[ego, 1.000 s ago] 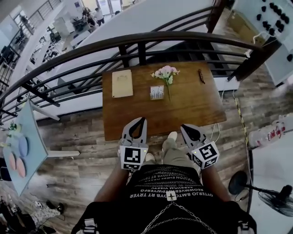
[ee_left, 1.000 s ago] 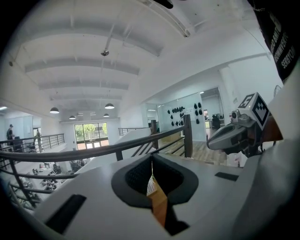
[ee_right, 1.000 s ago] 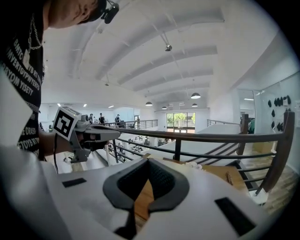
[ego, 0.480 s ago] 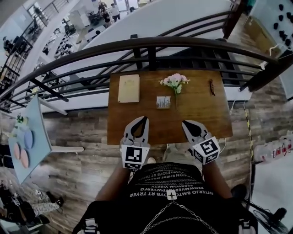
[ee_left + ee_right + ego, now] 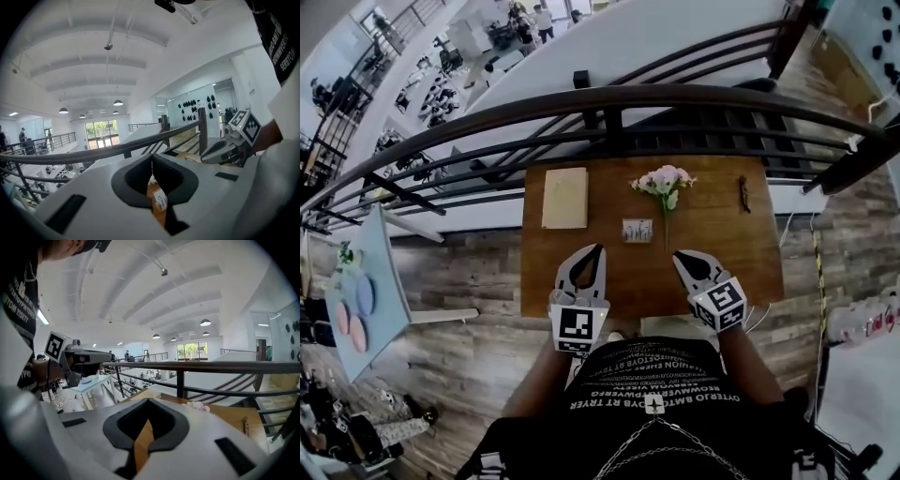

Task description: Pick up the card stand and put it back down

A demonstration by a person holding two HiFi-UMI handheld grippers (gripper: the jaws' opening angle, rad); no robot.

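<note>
Beside a railing [image 5: 609,97], the wooden table [image 5: 722,234] bears the card stand [image 5: 637,230].

right hand-held gripper [image 5: 148,401], jaws together and empty, wooden table [image 5: 225,417] and pink flowers [image 5: 198,405] beyond

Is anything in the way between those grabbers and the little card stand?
Nothing visible blocks the left gripper: only bare table lies between it and the card stand. The stem of the flowers lies just right of the stand, close to the right gripper's path.
</note>
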